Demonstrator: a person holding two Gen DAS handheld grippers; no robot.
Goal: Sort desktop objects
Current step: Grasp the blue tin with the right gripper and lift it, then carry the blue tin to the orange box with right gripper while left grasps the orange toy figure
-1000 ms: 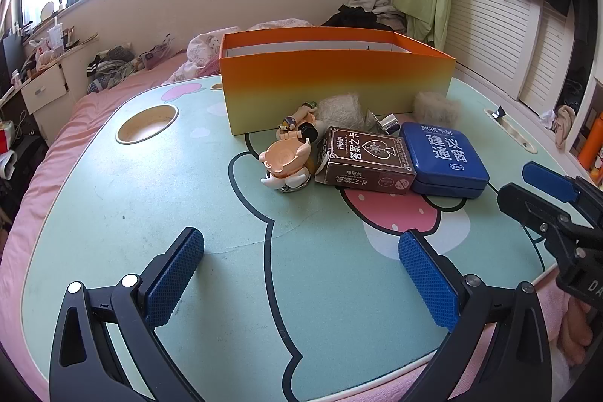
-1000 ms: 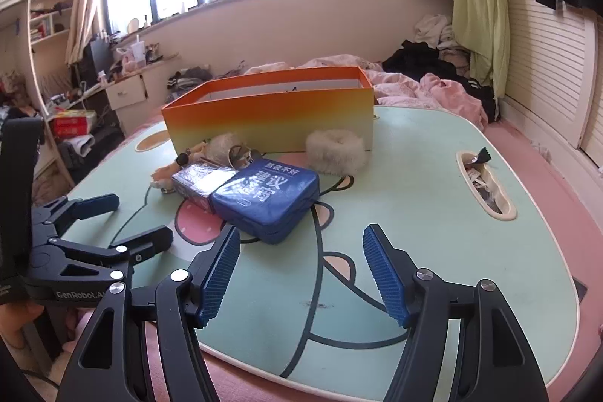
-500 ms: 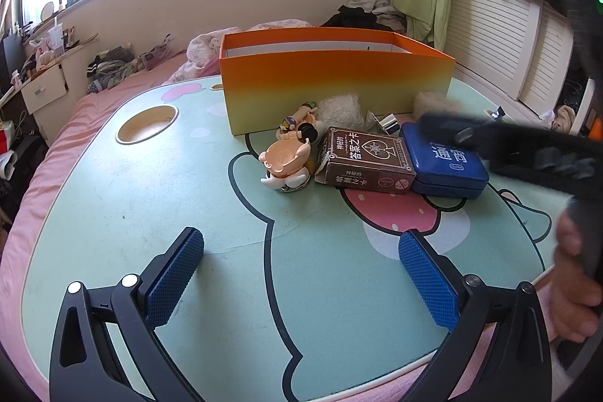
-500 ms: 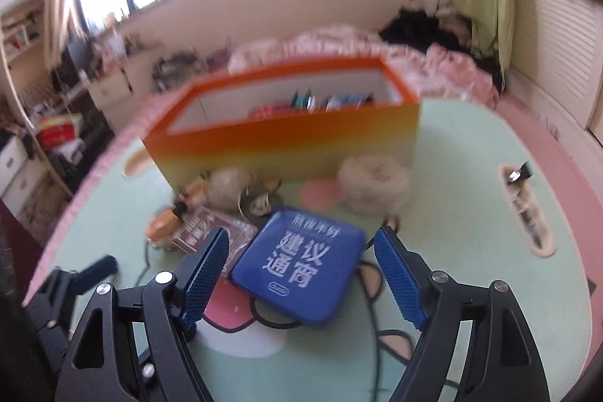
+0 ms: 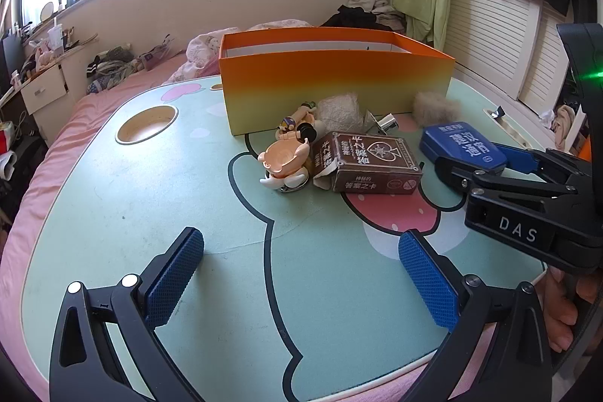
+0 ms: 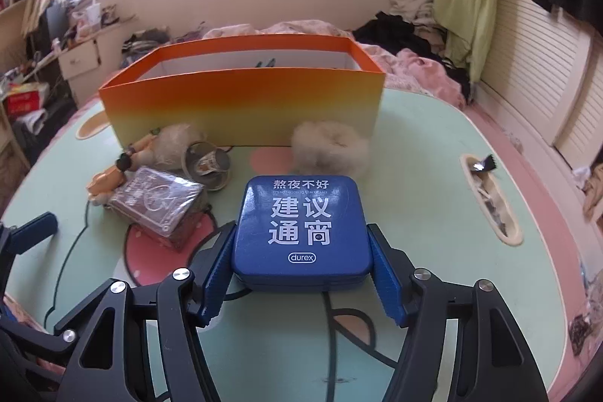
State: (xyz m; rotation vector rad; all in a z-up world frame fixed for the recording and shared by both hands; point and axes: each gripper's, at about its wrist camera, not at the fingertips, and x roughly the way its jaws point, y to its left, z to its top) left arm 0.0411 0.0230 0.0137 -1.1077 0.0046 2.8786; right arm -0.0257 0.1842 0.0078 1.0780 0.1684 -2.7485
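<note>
A blue tin (image 6: 301,225) with white lettering lies on the green table (image 6: 422,153). My right gripper (image 6: 301,236) is closing on it, and both blue pads lie against its sides. From the left wrist view the right gripper (image 5: 475,157) reaches in from the right onto the same blue tin (image 5: 461,144). My left gripper (image 5: 299,251) hovers open over bare table with nothing between its fingers. Beside the tin lie a brown card box (image 5: 371,161), a peach figurine (image 5: 284,162) and a small metal cup (image 6: 207,162). Behind them stands an orange box (image 6: 241,108).
A beige fluffy puff (image 6: 329,145) sits against the orange box, with a whiter one (image 5: 337,112) to its left. The table has a round cup hole (image 5: 147,123) at the left and a slot (image 6: 490,194) at the right. Bedding and clothes surround it.
My right gripper moved forward over the table onto the blue tin, and its jaws came in around the tin. The left gripper stayed still.
</note>
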